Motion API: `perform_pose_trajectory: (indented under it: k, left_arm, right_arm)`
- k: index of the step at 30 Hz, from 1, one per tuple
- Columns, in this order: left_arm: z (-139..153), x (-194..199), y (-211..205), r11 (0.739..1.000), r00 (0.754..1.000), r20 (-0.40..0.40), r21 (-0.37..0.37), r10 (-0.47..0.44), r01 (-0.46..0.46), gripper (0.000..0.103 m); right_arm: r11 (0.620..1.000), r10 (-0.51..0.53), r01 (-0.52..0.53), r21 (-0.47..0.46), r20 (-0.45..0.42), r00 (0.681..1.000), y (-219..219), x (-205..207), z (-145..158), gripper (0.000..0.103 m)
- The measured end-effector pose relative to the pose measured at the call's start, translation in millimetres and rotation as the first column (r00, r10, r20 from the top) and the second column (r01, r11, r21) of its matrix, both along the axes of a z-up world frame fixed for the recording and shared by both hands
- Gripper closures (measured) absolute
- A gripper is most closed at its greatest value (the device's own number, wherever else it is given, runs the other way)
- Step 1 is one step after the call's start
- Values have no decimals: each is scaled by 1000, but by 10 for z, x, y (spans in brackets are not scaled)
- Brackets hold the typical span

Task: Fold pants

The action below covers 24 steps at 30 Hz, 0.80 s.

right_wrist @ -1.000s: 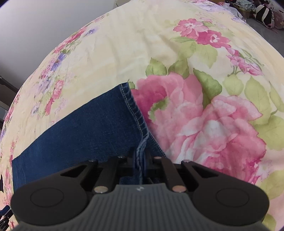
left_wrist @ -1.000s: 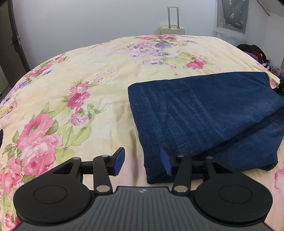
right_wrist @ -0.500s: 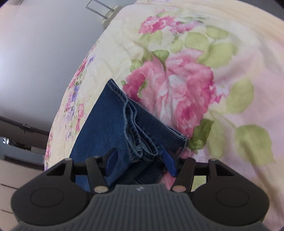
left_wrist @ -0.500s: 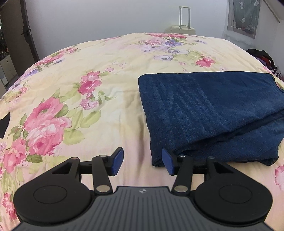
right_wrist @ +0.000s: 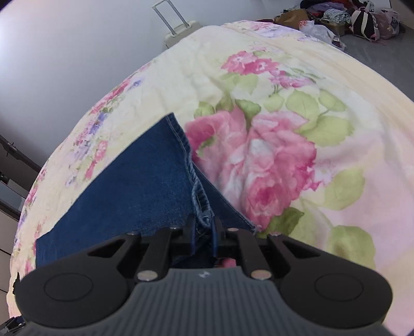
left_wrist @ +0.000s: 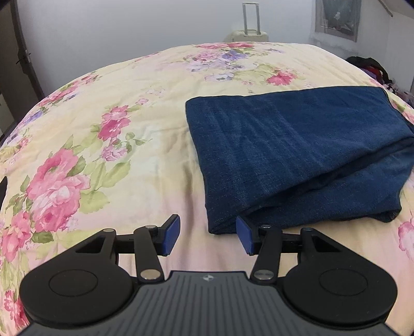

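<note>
Dark blue denim pants point(left_wrist: 297, 155) lie folded on a floral bedspread point(left_wrist: 108, 144). In the left wrist view my left gripper point(left_wrist: 208, 236) is open and empty, its blue pads at the near left corner of the fold, just short of the cloth. In the right wrist view the pants point(right_wrist: 129, 191) stretch away to the left, and my right gripper point(right_wrist: 204, 232) is shut on their stitched hem edge, bunched between the fingers.
A cream suitcase point(left_wrist: 247, 36) stands past the far end of the bed, also in the right wrist view point(right_wrist: 181, 28). Bags and clothes point(right_wrist: 349, 18) lie on the floor at the right. A dark clothes pile point(left_wrist: 367, 67) sits at the bed's right side.
My right gripper opened half a second ago and has shut again on the hem. My left gripper has stayed open near the fold corner, its view shifting slightly.
</note>
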State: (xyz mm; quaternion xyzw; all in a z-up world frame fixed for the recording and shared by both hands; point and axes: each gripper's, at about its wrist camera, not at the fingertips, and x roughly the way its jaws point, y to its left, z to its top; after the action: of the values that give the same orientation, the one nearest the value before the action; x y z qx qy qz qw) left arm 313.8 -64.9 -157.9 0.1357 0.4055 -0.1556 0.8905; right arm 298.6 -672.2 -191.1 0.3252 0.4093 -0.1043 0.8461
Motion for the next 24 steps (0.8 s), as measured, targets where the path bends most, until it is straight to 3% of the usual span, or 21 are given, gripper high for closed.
perform_pose_trajectory:
  k: [3, 4, 6, 8, 10, 15, 17, 21, 24]
  left_arm:
    - [-49, -71, -69, 999, 999, 14, 36, -35, 35, 43]
    - [-83, -89, -94, 998, 999, 14, 45, -49, 48, 43]
    - [-153, -112, -151, 996, 997, 20, 66, -69, 67, 43]
    - [-242, -117, -245, 989, 995, 61, 132, -76, 67, 43]
    - [-310, -91, -336, 979, 991, 106, 195, -79, 57, 43]
    - [-339, -95, -568, 963, 975, 183, 257, -129, 80, 43]
    - [-429, -78, -698, 938, 967, 207, 339, -149, 72, 43]
    - [-604, -57, -803, 881, 961, 196, 466, -194, 83, 78]
    - [-661, -63, -716, 871, 973, 156, 486, -168, 72, 89]
  right_arm:
    - [998, -4, 2, -69, -28, 1000, 103, -21, -59, 92]
    - [994, -7, 4, -109, -28, 1000, 162, -35, -1, 83]
    - [978, -12, 16, -207, 23, 1000, 338, -125, 182, 83]
    - [968, 3, 23, -249, 105, 995, 525, -237, 339, 73]
    - [964, 23, 21, -265, 161, 987, 721, -293, 405, 73]
    - [952, -25, 112, -286, 294, 956, 1149, -329, 385, 73]
    - [934, -21, 130, -334, 313, 950, 1285, -296, 353, 73]
    - [925, 5, 97, -366, 269, 963, 1375, -165, 164, 74]
    - [913, -18, 100, -395, 205, 979, 1300, -105, -19, 80]
